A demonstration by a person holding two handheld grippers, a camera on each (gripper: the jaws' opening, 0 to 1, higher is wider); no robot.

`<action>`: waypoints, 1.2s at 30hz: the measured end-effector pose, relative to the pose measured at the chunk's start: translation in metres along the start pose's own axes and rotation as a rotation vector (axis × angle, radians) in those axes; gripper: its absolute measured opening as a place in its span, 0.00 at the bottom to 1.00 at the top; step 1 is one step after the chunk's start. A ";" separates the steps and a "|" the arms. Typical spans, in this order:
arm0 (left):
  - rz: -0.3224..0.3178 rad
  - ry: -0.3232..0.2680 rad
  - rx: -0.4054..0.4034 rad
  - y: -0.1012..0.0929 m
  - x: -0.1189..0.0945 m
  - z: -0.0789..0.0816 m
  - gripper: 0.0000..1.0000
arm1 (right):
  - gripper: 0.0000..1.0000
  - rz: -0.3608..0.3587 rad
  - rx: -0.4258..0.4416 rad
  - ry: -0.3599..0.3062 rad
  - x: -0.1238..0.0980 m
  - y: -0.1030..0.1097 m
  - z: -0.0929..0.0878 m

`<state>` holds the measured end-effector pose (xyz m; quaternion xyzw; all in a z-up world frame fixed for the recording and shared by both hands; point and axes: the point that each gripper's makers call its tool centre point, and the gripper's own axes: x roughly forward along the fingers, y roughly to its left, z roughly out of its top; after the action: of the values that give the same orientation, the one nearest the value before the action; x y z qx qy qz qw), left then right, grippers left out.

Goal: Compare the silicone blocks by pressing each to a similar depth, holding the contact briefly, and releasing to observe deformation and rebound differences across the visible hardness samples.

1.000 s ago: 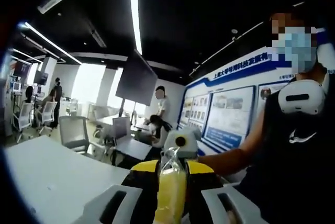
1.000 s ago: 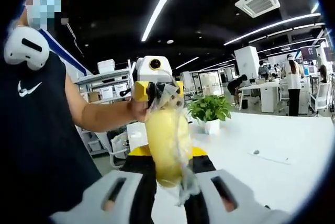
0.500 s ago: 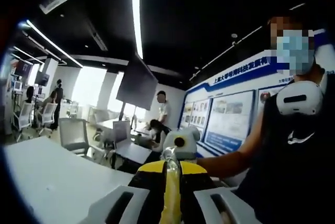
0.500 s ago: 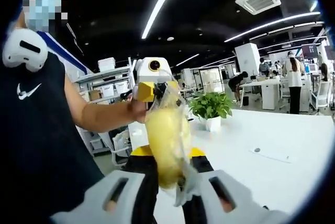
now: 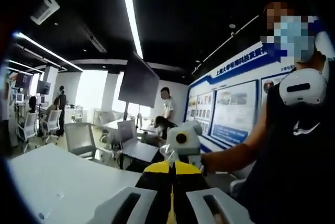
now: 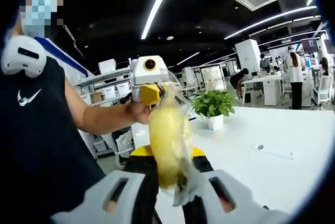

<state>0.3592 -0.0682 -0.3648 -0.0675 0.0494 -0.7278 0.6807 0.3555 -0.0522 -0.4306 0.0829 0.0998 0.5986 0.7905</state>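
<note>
Two grippers hold one yellow silicone block (image 6: 167,143), wrapped in clear plastic, above a white table (image 6: 261,166). Right gripper (image 6: 168,182): jaws clenched on the block's near end. Left gripper (image 6: 152,92), beyond the block: clamped on its far end. Left gripper view: jaws nearly together, block seen edge-on as a thin strip (image 5: 171,212). Potted plant (image 6: 211,109) behind the block.
</note>
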 end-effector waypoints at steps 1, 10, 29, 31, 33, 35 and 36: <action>0.004 -0.002 -0.004 0.000 0.000 0.001 0.00 | 0.08 0.001 0.001 -0.002 0.000 0.000 0.001; 0.004 -0.008 -0.027 0.000 -0.002 0.001 0.00 | 0.07 -0.010 -0.029 0.008 0.001 0.002 0.001; 0.008 -0.060 -0.016 0.005 -0.002 0.004 0.04 | 0.04 -0.056 -0.011 0.037 0.001 -0.003 0.002; 0.005 -0.063 -0.017 0.004 -0.002 0.004 0.03 | 0.04 -0.056 -0.014 0.035 0.001 -0.003 0.002; 0.002 -0.059 -0.009 0.002 -0.002 0.004 0.00 | 0.04 -0.046 0.002 0.039 0.001 -0.001 0.001; 0.002 -0.054 0.001 0.000 -0.001 0.003 0.00 | 0.05 -0.043 0.002 0.033 0.001 -0.001 0.001; 0.000 -0.046 -0.014 0.000 -0.001 0.003 0.00 | 0.05 -0.039 0.006 0.033 0.001 -0.001 0.001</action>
<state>0.3594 -0.0669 -0.3618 -0.0889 0.0390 -0.7257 0.6811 0.3565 -0.0517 -0.4300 0.0732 0.1162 0.5842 0.7999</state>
